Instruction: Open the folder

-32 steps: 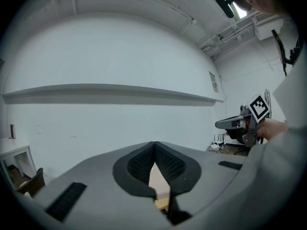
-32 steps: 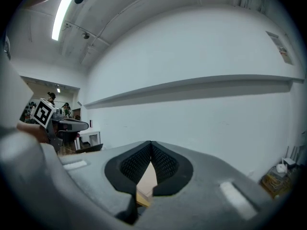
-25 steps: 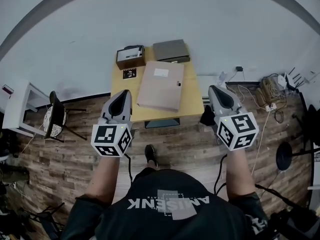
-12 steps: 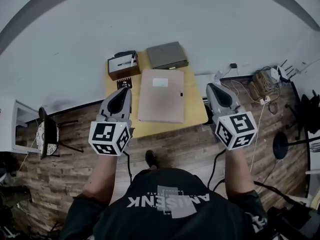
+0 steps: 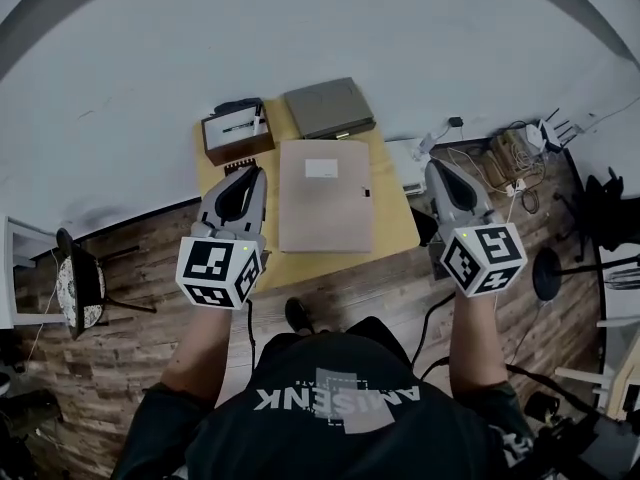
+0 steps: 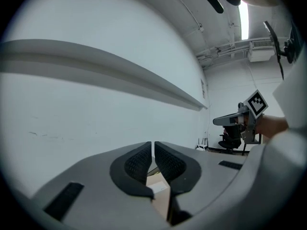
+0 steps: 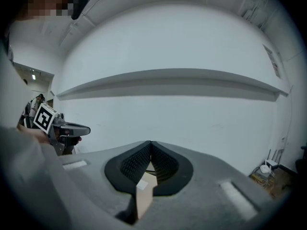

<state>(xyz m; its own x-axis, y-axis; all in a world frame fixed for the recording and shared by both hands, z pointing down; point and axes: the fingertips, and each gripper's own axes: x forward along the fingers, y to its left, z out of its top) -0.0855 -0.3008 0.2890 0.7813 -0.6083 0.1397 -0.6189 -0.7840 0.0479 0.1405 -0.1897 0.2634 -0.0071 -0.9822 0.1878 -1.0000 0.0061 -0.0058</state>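
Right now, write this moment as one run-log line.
folder: closed, flat on table; left gripper: shut, empty; right gripper: shut, empty

Even, bright indoor light with soft shadows; a ceiling strip lamp point(image 6: 243, 13) glares at the upper right of the left gripper view, and fisheye distortion bends and darkens every frame's edges.

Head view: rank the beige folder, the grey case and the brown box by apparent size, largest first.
1. beige folder, clearly largest.
2. grey case.
3. brown box, only slightly smaller than the case, so that order is close.
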